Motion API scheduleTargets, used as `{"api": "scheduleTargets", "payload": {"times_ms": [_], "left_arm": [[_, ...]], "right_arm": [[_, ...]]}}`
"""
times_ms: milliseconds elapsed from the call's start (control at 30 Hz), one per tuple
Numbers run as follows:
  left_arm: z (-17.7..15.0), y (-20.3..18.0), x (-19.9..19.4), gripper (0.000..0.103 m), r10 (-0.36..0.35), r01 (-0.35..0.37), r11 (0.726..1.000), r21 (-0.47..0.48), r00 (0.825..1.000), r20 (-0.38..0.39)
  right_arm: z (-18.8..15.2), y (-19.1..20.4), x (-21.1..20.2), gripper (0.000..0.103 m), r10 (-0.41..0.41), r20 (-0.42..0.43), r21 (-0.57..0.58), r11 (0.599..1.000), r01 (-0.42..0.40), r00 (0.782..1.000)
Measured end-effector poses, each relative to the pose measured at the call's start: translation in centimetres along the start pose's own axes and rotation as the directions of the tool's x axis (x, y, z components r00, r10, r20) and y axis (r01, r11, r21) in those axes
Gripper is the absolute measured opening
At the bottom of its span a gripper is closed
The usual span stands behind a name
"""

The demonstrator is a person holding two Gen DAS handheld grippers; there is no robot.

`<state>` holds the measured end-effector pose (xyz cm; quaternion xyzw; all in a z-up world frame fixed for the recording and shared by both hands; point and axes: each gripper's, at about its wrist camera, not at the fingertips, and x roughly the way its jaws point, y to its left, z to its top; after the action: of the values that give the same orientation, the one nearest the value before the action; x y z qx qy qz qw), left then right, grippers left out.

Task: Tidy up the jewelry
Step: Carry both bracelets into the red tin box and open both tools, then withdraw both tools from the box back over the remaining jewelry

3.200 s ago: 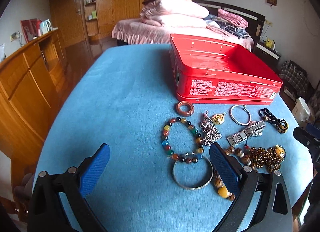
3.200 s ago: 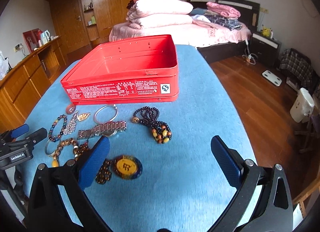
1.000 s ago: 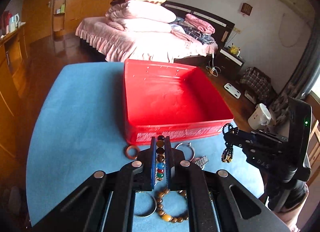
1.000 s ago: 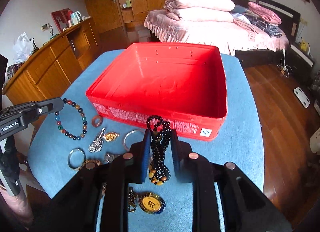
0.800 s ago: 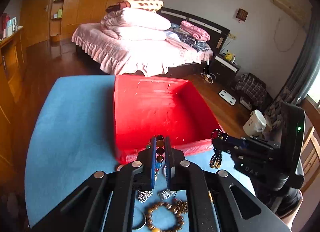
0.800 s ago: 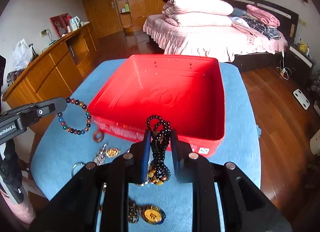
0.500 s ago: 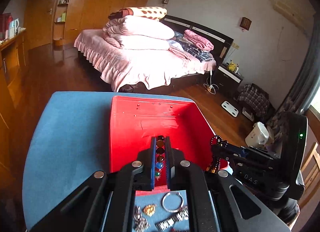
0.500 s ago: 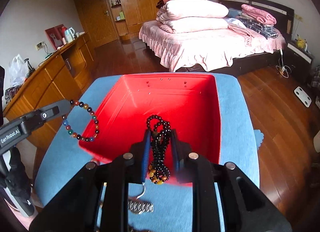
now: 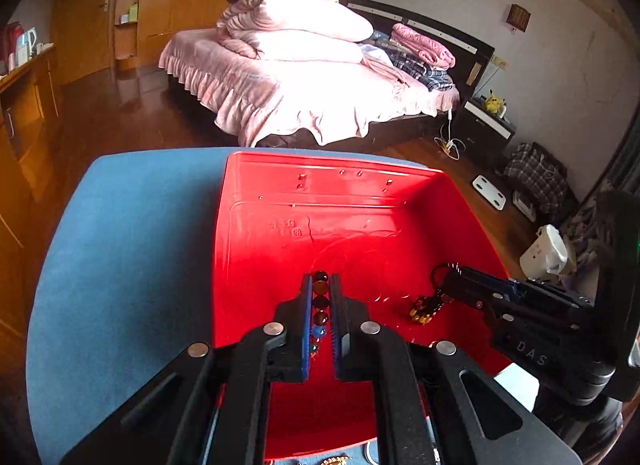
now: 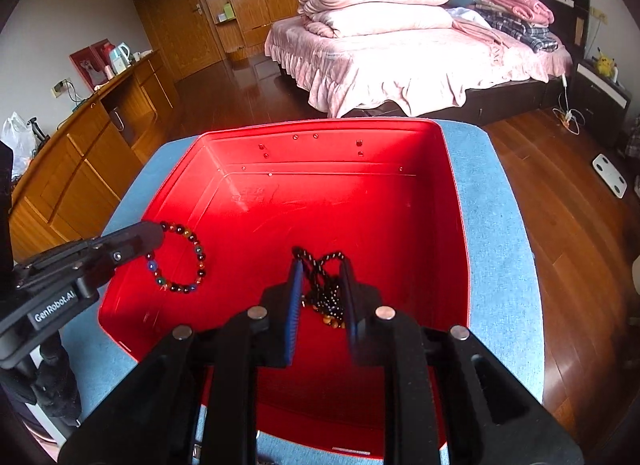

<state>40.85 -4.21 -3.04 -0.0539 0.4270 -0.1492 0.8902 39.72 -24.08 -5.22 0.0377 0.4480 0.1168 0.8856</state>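
Observation:
A red tin box [image 9: 256, 225] [image 10: 456, 225] stands open on the blue table. My left gripper [image 9: 320, 285] is shut on a multicoloured bead bracelet [image 9: 320, 305], which hangs over the box's inside; in the right wrist view the bracelet [image 10: 198, 261] dangles from the left gripper [image 10: 154, 231]. My right gripper [image 10: 320, 269] has its jaws slightly parted around a black bead necklace [image 10: 324, 297] that sags into the box. In the left wrist view the right gripper [image 9: 452, 277] is low in the box with the necklace [image 9: 422, 311] touching the bottom.
The blue table [image 9: 120, 245] ends close behind the box, with wooden floor beyond. More jewelry [image 9: 336, 460] lies at the box's near side, mostly hidden. A wooden cabinet [image 10: 80, 153] is to the left and a bed [image 10: 400, 49] behind.
Both grippers picked up their bead pieces from the table, rose and moved forward over the red box. The right jaws have widened a little and the necklace has sagged onto the box floor.

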Motion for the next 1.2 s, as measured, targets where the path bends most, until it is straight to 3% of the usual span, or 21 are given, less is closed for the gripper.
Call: {"api": "scheduleTargets", "payload": {"times_ms": [133,200,267,400,500,600,667,733,867,1200], "left_arm": [[-0.5,0.2,0.9,0.008,0.028,-0.028,1.000,0.006,0.999,-0.017],[-0.6,0.2,1.0,0.024,0.053,-0.053,0.998,0.020,0.999,-0.009],[-0.7,0.0,1.0,0.031,0.074,-0.074,0.997,0.034,0.997,0.002],[-0.8,-0.3,0.8,0.031,0.091,-0.092,0.994,0.051,0.996,0.006],[-1.0,-0.3,0.7,0.031,0.103,-0.103,0.993,0.057,0.995,0.008],[-1.0,0.0,0.5,0.031,0.097,-0.097,0.994,0.046,0.995,0.004],[-1.1,0.0,0.2,0.034,0.103,-0.103,0.994,0.044,0.995,0.007],[-1.2,0.0,-0.2,0.037,0.106,-0.107,0.993,0.045,0.994,0.014],[-1.6,-0.1,-1.5,0.048,0.108,-0.109,0.993,0.045,0.994,0.034],[-5.9,0.5,-6.9,0.054,0.148,-0.153,0.987,0.047,0.984,0.099]], "right_arm": [[0.1,0.1,0.3,0.023,-0.013,-0.001,-0.005,1.000,0.013,1.000],[0.2,0.2,0.3,0.027,-0.019,0.003,-0.006,1.000,0.019,1.000],[0.2,0.0,0.3,0.027,-0.018,0.004,0.003,1.000,0.018,1.000],[0.3,0.0,0.2,0.027,-0.018,0.006,0.003,1.000,0.018,1.000],[0.4,0.2,-0.1,0.035,-0.023,0.013,-0.001,1.000,0.023,1.000],[0.4,0.5,-0.3,0.036,-0.034,0.020,-0.005,0.999,0.034,0.999],[0.4,0.7,-0.8,0.042,-0.037,0.029,-0.005,0.999,0.037,0.999],[0.4,1.0,-1.4,0.058,-0.054,0.049,-0.012,0.998,0.054,0.997],[0.2,1.4,-2.7,0.058,-0.061,0.074,-0.023,0.998,0.063,0.995],[-3.8,2.2,-6.0,0.058,-0.090,0.108,-0.003,0.996,0.091,0.990]]}}
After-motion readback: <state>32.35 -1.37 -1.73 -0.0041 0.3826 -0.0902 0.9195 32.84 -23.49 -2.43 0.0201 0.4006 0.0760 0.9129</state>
